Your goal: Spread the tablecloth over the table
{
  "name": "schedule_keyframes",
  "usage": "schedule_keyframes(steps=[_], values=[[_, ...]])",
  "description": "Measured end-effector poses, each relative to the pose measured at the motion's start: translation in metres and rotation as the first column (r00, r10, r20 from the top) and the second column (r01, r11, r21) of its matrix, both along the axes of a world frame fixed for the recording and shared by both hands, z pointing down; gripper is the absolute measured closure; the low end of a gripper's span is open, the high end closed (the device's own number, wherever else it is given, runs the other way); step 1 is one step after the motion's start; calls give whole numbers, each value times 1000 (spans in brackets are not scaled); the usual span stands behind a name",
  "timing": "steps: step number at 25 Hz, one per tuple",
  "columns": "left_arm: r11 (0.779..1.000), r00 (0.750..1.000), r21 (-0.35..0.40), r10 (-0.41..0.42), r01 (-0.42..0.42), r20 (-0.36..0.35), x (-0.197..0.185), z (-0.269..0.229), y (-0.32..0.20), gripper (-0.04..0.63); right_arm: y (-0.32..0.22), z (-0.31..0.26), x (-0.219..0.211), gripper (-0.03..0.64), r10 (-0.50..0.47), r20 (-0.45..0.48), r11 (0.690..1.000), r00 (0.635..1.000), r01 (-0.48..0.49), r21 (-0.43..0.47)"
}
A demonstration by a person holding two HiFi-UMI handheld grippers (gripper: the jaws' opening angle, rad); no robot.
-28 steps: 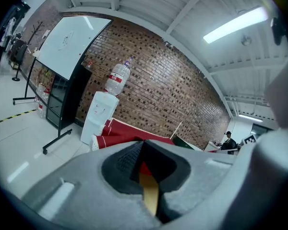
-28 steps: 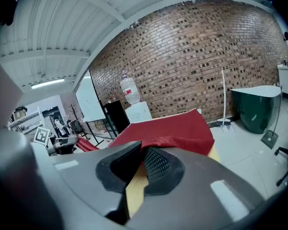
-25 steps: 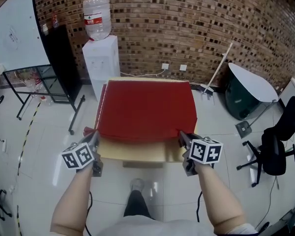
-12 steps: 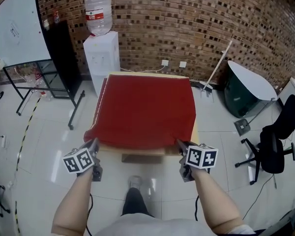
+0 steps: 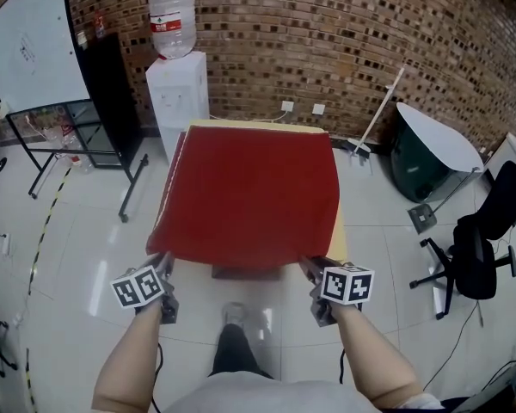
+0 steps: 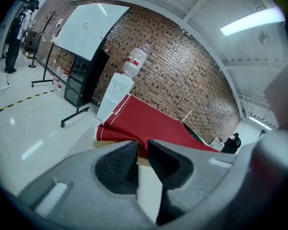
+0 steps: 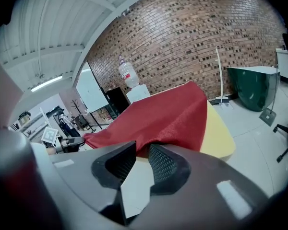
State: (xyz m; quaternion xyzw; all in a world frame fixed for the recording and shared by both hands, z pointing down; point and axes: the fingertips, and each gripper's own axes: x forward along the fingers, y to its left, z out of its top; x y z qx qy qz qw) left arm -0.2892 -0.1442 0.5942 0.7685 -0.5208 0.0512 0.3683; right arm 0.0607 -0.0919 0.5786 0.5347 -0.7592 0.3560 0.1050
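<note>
Dragged cloth (image 5: 249,192) over table (image 5: 338,229) near edge. Just eased jaws apart, left gripper (image 5: 162,261) slightly, right gripper (image 5: 309,267) wider; corners at tips, unpinched. Nearly spread.

Red tablecloth (image 5: 249,196) spread flat, covering yellow table (image 5: 338,233), near edge overhanging front

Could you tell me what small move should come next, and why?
Probably draw the left gripper and right gripper back: their jaws have just been opening, the cloth edge lies loose at their tips, and only the right edge of the table shows bare.
</note>
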Motion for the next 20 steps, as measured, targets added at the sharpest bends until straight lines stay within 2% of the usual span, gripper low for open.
schedule_keyframes(steps=[6,16,20], values=[[1000,999,24,-5,6,-37,8,-11,17,526,27,0,16,534,33,21,999,999,-34,41],[998,999,42,37,-36,-12,28,-34,25,526,51,9,46,534,98,31,995,995,-98,19],[995,996,64,78,-80,31,41,-38,17,526,49,9,55,521,105,-20,994,994,-104,32]])
